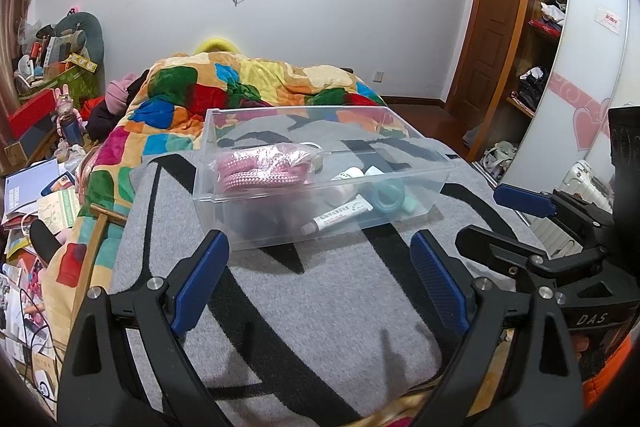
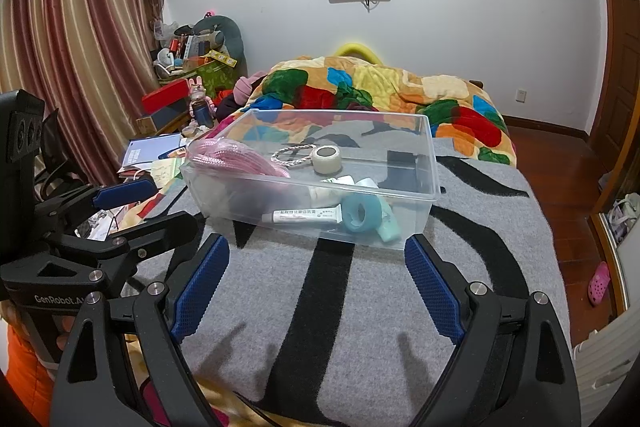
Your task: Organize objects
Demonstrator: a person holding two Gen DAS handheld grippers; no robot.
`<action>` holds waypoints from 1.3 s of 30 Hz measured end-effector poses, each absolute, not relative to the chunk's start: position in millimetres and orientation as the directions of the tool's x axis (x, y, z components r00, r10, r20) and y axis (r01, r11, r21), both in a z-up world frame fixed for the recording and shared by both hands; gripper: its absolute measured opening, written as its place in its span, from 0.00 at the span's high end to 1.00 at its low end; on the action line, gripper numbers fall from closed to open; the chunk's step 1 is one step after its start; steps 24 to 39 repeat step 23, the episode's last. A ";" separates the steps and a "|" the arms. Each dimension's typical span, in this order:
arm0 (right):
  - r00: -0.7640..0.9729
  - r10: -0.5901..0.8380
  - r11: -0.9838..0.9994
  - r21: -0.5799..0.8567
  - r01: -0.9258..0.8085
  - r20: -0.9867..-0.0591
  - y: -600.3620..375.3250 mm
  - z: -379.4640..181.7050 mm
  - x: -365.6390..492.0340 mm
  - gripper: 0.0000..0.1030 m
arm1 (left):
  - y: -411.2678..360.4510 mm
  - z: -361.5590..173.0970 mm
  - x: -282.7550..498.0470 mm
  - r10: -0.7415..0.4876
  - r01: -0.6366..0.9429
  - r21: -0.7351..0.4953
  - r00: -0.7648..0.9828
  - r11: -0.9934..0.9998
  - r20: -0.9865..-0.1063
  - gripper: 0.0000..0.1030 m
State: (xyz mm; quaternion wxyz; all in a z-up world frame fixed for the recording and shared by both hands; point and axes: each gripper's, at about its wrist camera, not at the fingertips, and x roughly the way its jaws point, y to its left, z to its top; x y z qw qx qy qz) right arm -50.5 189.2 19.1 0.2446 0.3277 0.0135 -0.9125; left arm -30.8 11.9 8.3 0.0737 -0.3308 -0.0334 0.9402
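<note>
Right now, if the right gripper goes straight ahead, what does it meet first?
Probably the near wall of the clear plastic bin on the grey-and-black blanket. The open right gripper points at it with nothing between; depth is unclear.

home bedroom, bed [image 2: 400,287], curtains [image 2: 72,47], wardrobe [image 1: 536,39]

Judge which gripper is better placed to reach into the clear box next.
Hard to separate, but probably the right. Both the left gripper and right gripper hover open and empty over the grey blanket, short of the clear box. The tube and teal ring lie toward the right gripper's side.
</note>
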 end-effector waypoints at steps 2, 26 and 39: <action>-0.666 -0.437 -0.880 0.135 0.455 -0.604 189.1 19.2 -50.4 0.15 | 11.8 8.2 -30.7 0.160 -0.116 -0.112 -0.771 -0.987 -0.617 0.10; -0.664 -0.436 -0.881 0.136 0.454 -0.607 192.4 19.3 -49.8 0.14 | 11.2 7.1 -33.3 0.142 -0.090 -0.113 -0.765 -0.989 -0.629 0.07; -0.664 -0.436 -0.881 0.136 0.454 -0.607 192.4 19.3 -49.8 0.14 | 11.2 7.1 -33.3 0.142 -0.090 -0.113 -0.765 -0.989 -0.629 0.07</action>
